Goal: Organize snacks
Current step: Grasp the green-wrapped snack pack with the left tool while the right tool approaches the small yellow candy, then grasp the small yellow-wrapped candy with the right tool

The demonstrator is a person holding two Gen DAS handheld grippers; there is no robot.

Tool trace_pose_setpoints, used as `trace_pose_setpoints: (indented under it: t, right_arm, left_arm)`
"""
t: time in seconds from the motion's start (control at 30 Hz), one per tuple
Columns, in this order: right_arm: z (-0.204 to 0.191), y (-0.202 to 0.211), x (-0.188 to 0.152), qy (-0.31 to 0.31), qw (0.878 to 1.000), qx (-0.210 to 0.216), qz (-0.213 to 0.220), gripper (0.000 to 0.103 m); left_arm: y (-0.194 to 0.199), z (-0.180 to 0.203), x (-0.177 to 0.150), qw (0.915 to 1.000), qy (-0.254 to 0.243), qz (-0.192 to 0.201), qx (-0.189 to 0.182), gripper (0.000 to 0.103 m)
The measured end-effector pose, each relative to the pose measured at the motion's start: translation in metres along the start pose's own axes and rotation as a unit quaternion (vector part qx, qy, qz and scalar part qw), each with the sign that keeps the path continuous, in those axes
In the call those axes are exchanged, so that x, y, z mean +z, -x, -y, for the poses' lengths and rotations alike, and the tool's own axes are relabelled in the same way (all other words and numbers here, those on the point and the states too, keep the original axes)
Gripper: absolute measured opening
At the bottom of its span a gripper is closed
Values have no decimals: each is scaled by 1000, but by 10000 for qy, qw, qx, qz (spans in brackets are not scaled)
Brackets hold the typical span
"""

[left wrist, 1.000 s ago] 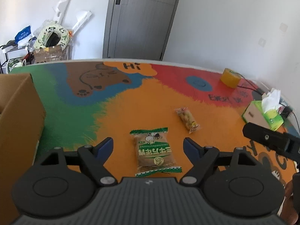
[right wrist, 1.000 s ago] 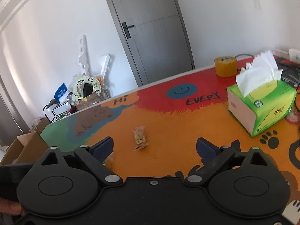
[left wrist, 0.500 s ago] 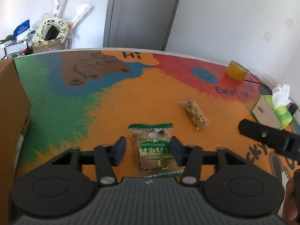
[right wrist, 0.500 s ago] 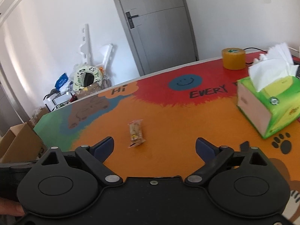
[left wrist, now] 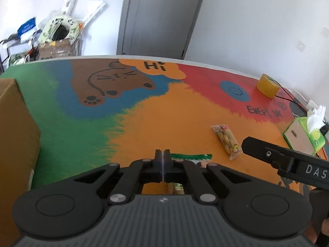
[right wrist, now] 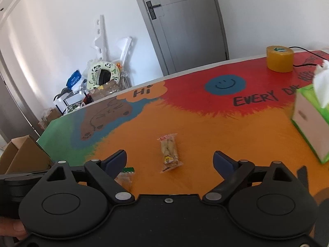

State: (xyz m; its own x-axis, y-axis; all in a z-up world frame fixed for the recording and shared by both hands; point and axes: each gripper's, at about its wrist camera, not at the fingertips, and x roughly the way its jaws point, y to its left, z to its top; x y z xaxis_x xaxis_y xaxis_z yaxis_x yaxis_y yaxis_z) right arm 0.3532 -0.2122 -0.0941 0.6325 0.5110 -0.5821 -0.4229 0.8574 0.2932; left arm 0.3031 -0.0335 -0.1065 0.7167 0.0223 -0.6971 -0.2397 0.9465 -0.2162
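Note:
My left gripper [left wrist: 163, 156] is shut, its pads meeting low over the orange mat. A green-edged snack packet [left wrist: 191, 156] lies right against its right finger, with its left end hidden behind that finger; I cannot tell if any film is pinched. The same packet [right wrist: 125, 177] peeks out behind a finger in the right wrist view. A clear peanut packet [right wrist: 169, 154] lies flat on the mat, ahead of my right gripper [right wrist: 169, 156] and between its fingers. That gripper's jaws are closing but stand wide, well clear of the packet. The peanut packet [left wrist: 226, 142] also shows right of the left gripper.
A cardboard box [left wrist: 16, 133] stands at the left table edge, close to the left gripper. A green tissue box [right wrist: 308, 127] and a yellow tape roll [right wrist: 279, 58] with a black cable sit at the right. Clutter stands on the floor beyond the table's far edge.
The left jaws went from wide open around the green packet to fully shut, and the packet now sits off to their right. The right gripper came closer to the peanut packet.

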Motion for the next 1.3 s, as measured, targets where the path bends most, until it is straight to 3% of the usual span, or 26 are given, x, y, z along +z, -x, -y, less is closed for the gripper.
trace_pose_setpoints:
  t: [0.1,0.17,0.33,0.4,0.47,0.5,0.53,0.67,0.9,1.0,1.07,1.1,1.13,1.3]
  right_arm:
    - [-4,-4,2,42,10000,-37,-19,90]
    - [-4,-9,2,73,9998,-126,-102,79]
    - [-1,-25,-3,50,9993,-199,-318,74]
    - [-1,-29,-6,92,9990,-240,-359,58]
    - [-2,-28,-8,207,9986,-349,-337,26]
    - [-1,-27,-8,173,9986,-337,-365,22]
    - [2,-26,-8,80,9988,-246,-421,10]
    - [5,-18,-14,114,9986,-182,-480,5]
    - [10,-1,-23,73,9986,-157,-496,4]
    - [12,2,-20,63,9988,-184,-456,10]
    - [15,1,-17,56,9985,-283,-455,49]
    - [15,2,-16,62,9986,-316,-414,57]
    - [16,2,-15,103,9988,-334,-329,62]
    - [10,-10,-10,227,9985,-357,-340,64]
  left_arm:
    - [3,-4,1,9998,77,-115,-122,1]
    - [4,-5,1,9997,144,-154,-105,4]
    - [9,-2,2,9997,104,-155,-153,6]
    - [10,0,2,9997,68,-171,-181,14]
    - [9,2,1,9996,81,-195,-185,32]
    - [10,3,0,9996,108,-186,-192,37]
    - [11,4,0,9996,127,-163,-197,46]
    - [13,13,-2,9996,64,-56,-259,60]
    - [2,32,-15,9992,-153,-209,-294,61]
    - [-2,36,-19,9993,-304,-195,-50,59]
    - [-5,34,-19,9992,-301,-270,-26,47]
    - [-5,33,-18,9992,-325,-249,2,47]
    - [-5,31,-17,9992,-315,-256,29,47]
    - [-9,18,-10,9996,-158,-226,41,47]
